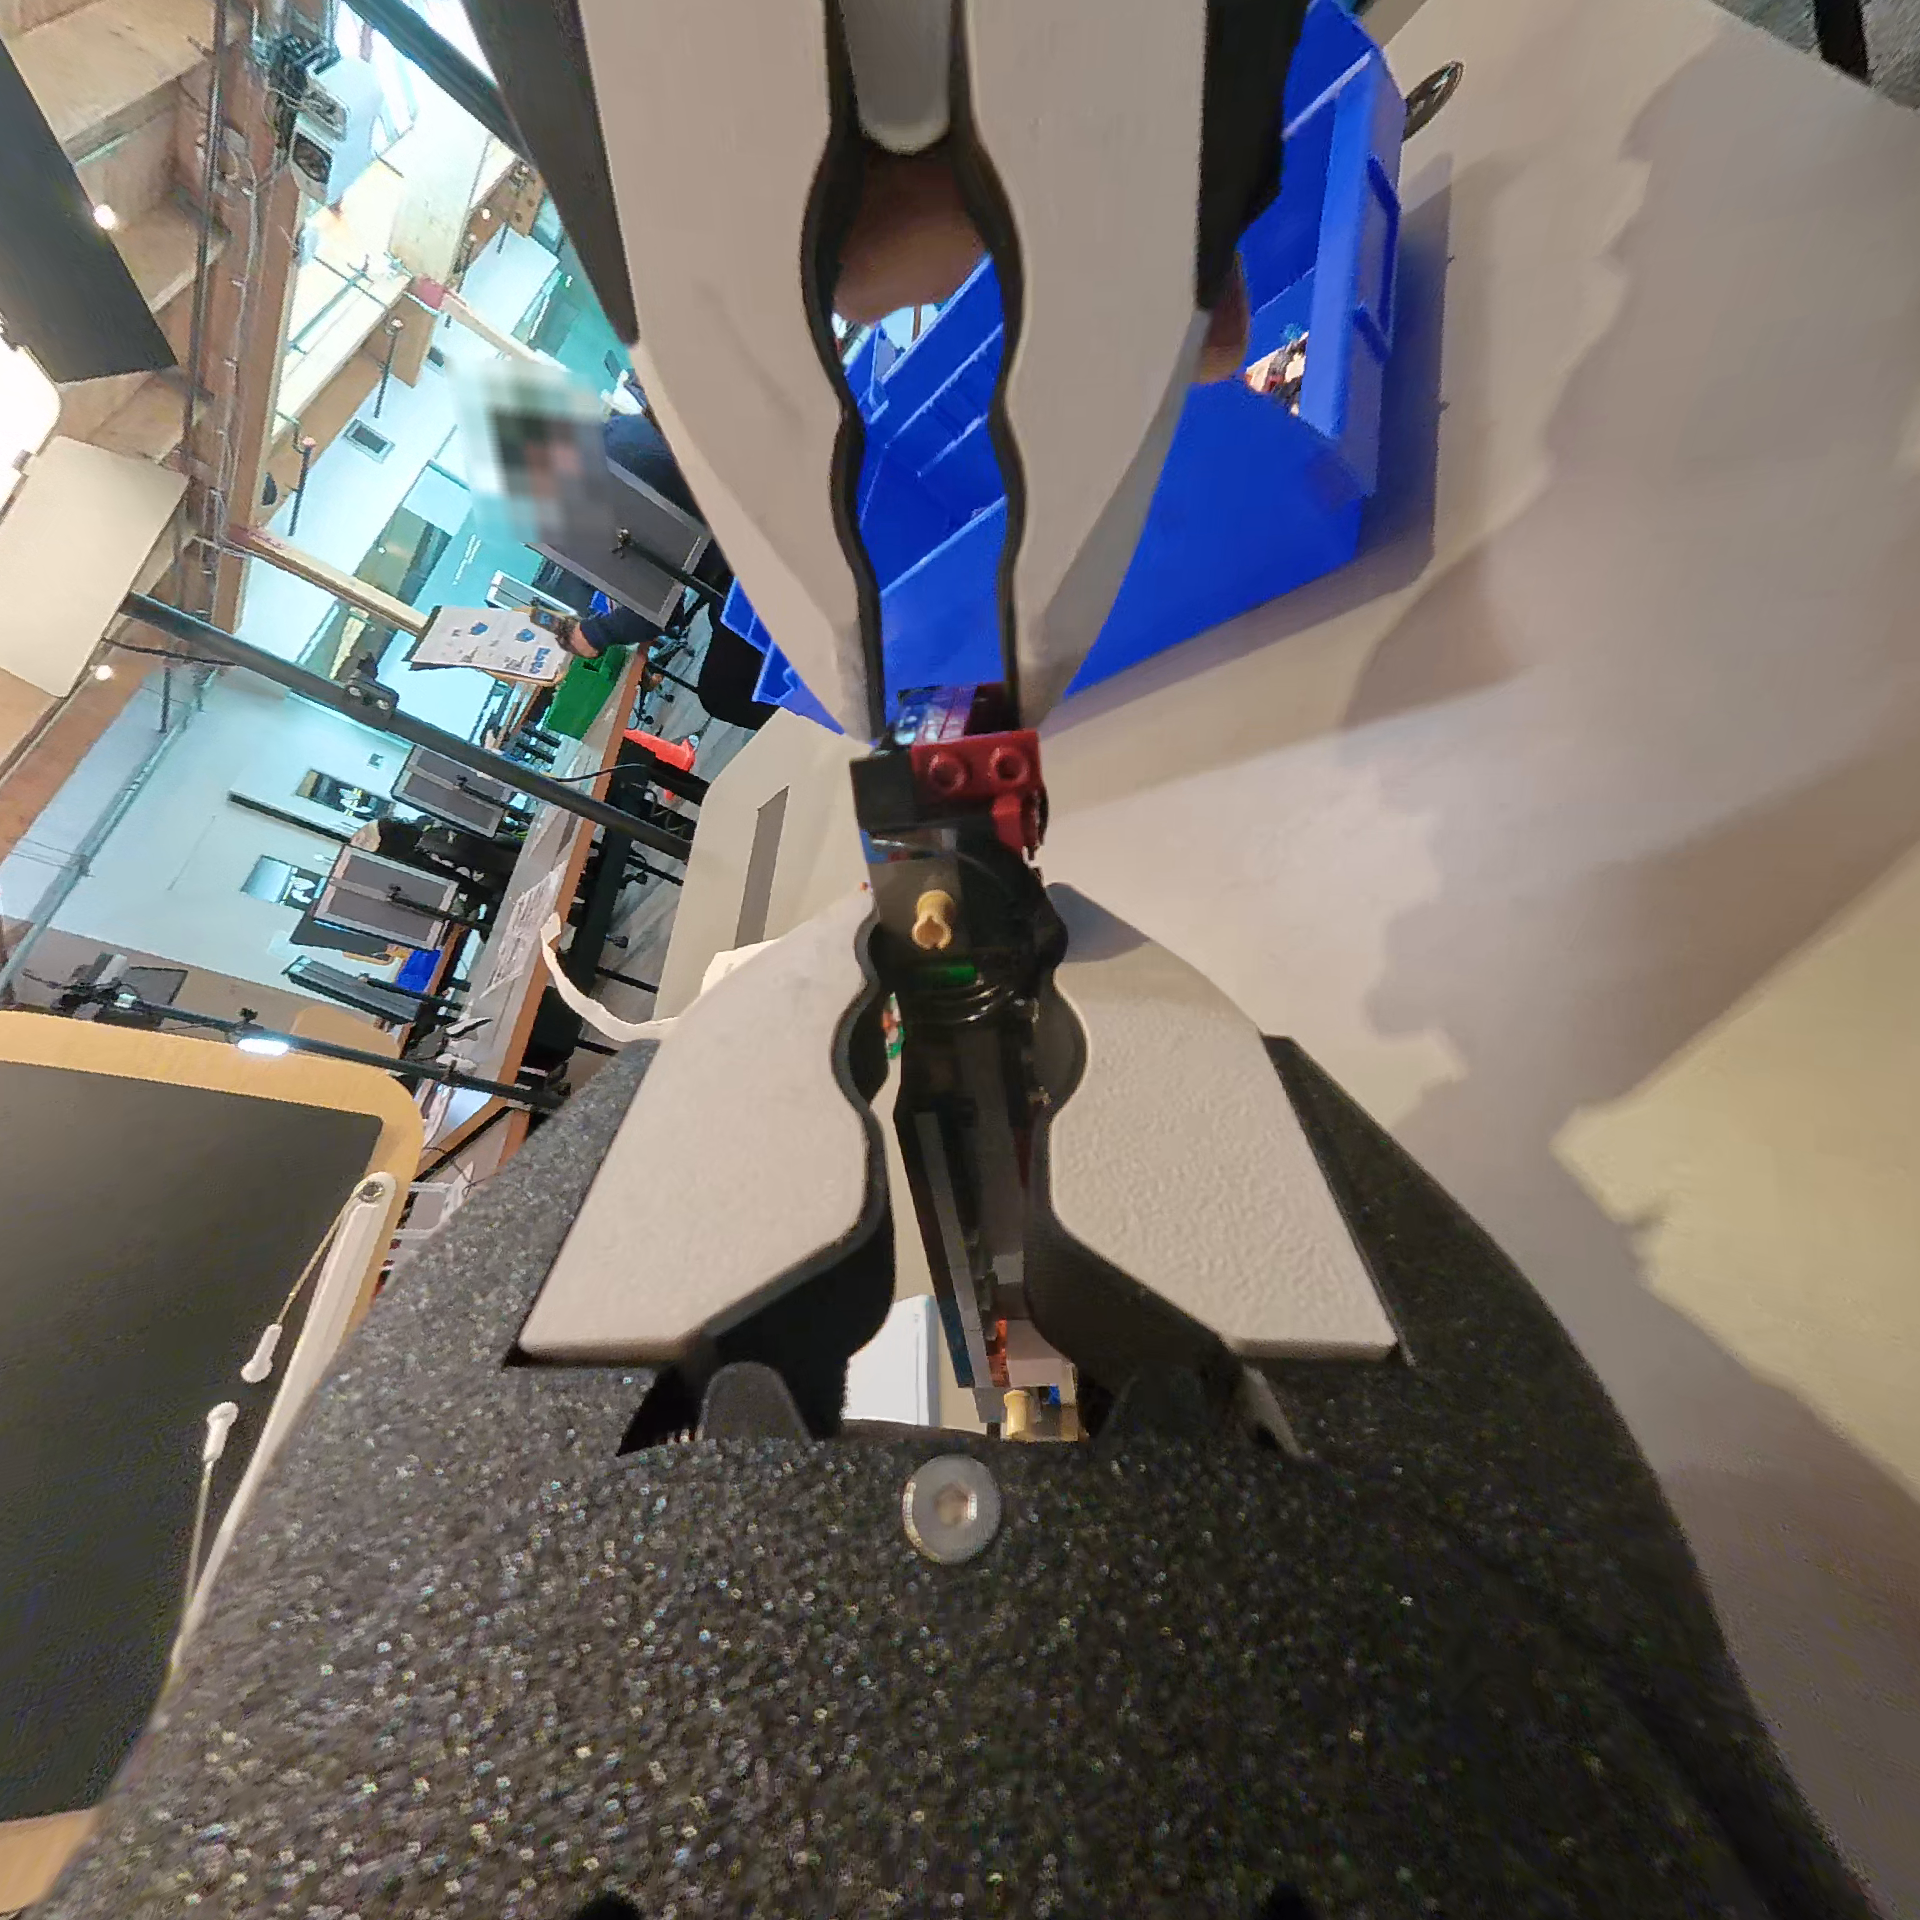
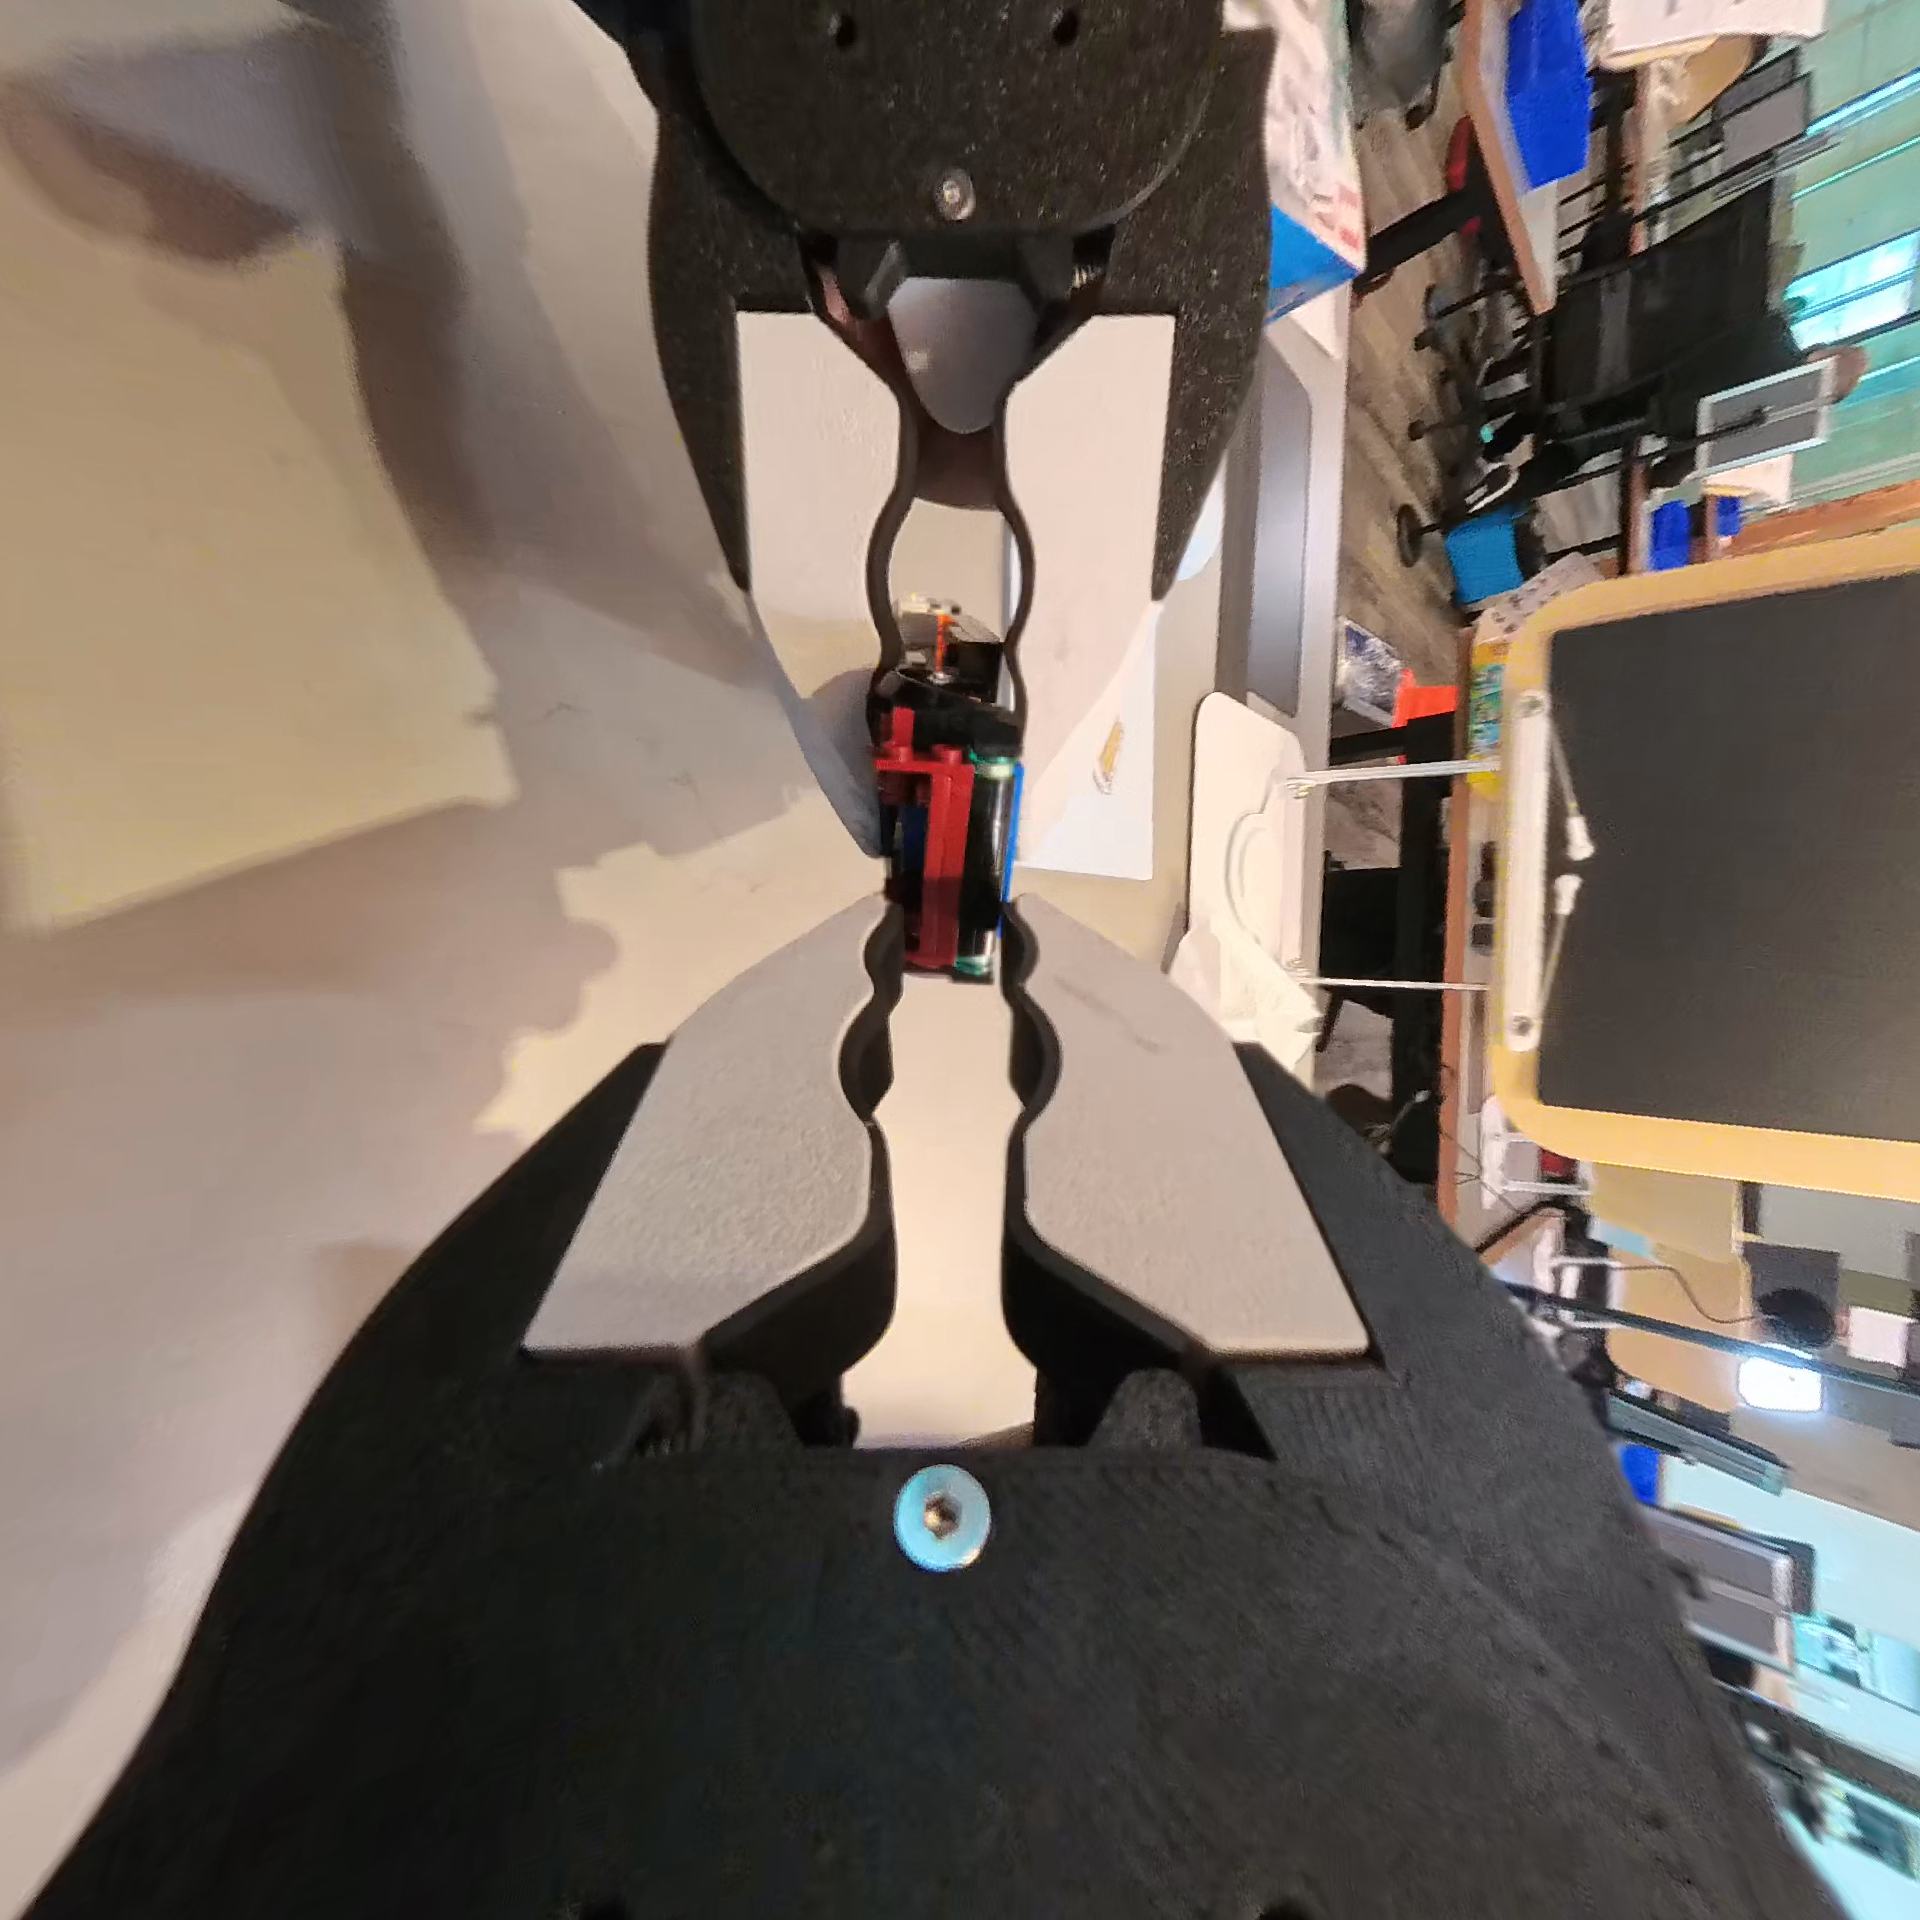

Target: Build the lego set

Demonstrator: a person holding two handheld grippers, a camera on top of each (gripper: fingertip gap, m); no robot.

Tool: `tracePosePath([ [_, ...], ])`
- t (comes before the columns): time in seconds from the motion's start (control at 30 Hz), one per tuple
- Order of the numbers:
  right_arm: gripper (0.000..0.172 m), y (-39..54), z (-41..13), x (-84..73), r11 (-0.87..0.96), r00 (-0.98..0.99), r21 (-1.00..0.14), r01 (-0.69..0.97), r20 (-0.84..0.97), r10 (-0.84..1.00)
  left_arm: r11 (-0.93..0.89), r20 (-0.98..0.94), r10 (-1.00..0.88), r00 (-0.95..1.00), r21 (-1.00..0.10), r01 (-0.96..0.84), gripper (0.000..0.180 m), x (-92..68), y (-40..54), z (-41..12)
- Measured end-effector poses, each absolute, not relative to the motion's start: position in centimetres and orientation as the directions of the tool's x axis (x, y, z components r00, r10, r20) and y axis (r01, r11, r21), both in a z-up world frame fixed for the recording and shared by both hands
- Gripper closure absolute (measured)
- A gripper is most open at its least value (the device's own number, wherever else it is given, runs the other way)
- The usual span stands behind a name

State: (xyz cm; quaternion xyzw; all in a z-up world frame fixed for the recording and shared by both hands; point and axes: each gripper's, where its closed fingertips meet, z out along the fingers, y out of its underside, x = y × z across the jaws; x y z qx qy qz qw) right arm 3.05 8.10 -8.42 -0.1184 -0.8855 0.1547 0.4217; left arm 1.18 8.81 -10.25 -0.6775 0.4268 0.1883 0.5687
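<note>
A long toy-brick assembly of black, dark red and blue pieces (image 1: 940, 779) hangs in the air between my two grippers, which face each other tip to tip. My left gripper (image 1: 961, 925) is shut on it; the assembly runs back between its fingers, with a tan pin and a black spring showing. My right gripper (image 1: 948, 719) comes in from the top of the left wrist view and pinches the far end at the red studded plate. In the right wrist view my right gripper (image 2: 951, 925) is shut on the red and black end of the assembly (image 2: 940, 831), and the left gripper (image 2: 945, 727) holds the other end.
A white table (image 1: 1455, 831) lies under both grippers, with blue storage bins (image 1: 1247, 488) on it behind the right gripper. A black board in a wooden frame (image 2: 1714, 862) stands to the side. Desks, stands and a seated person fill the room behind. Less than 4 cm separates the two grippers' tips.
</note>
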Motion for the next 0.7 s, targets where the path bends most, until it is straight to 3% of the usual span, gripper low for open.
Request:
tracePosePath([
  [0.23, 0.149, 7.1, -7.7, 3.2, 0.924, -0.594, -0.379, 0.048, 0.733, 0.332, 0.009, -0.754, -0.362, 0.548, -0.590, -0.807, 0.156, 1.4, 8.8, -10.3],
  [0.7, 0.157, 6.3, -7.8, 2.9, 0.922, -0.621, -0.387, 0.023, 0.717, 0.317, 0.014, -0.760, -0.369, 0.535, -0.580, -0.814, 0.156, 1.6, 8.7, -10.5],
])
